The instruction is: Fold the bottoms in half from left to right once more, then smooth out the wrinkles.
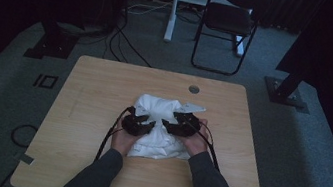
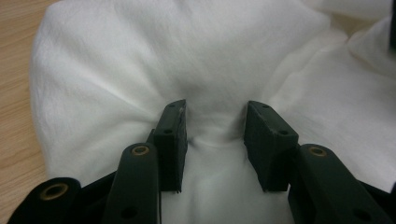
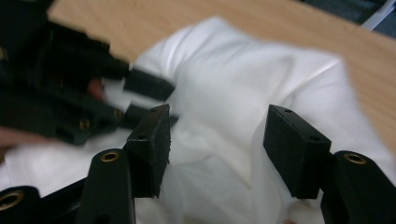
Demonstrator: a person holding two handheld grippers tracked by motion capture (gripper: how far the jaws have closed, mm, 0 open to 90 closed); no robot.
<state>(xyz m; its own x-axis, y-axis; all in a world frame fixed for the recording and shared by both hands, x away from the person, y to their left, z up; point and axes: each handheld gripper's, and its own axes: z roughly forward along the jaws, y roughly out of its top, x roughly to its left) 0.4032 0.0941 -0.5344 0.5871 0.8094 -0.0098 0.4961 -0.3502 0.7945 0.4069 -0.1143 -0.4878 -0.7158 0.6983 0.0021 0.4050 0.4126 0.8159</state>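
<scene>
Item: white cloth (image 1: 162, 125), one piece, thin and soft, heavily creased, bunched into a loose heap with no flat edge or corner laid out. It lies directly under and between both tongs, on the middle of the tabletop (image 1: 94, 92).

Left tongs (image 2: 215, 130): jaws apart, pressed down into the cloth, a raised ridge of fabric standing between them but not pinched. In the high view the left tongs (image 1: 138, 125) sit on the heap's near left part.

Right tongs (image 3: 217, 149): jaws wide apart, nothing gripped, cloth just beneath them. In the high view the right tongs (image 1: 181, 124) face the left pair across the heap, close but apart; the left pair appears blurred beyond the right jaws.

Progress, as judged: early. The work looks like spreading or folding the cloth; neither pair has hold of it, and the heap remains crumpled. Left to do: close on fabric, draw it out, flatten.

Surroundings: small round hole (image 1: 194, 89) in the tabletop beyond the tongs; a folding chair (image 1: 229, 22) on grey carpet farther off; the person's grey sleeves behind the tongs.
</scene>
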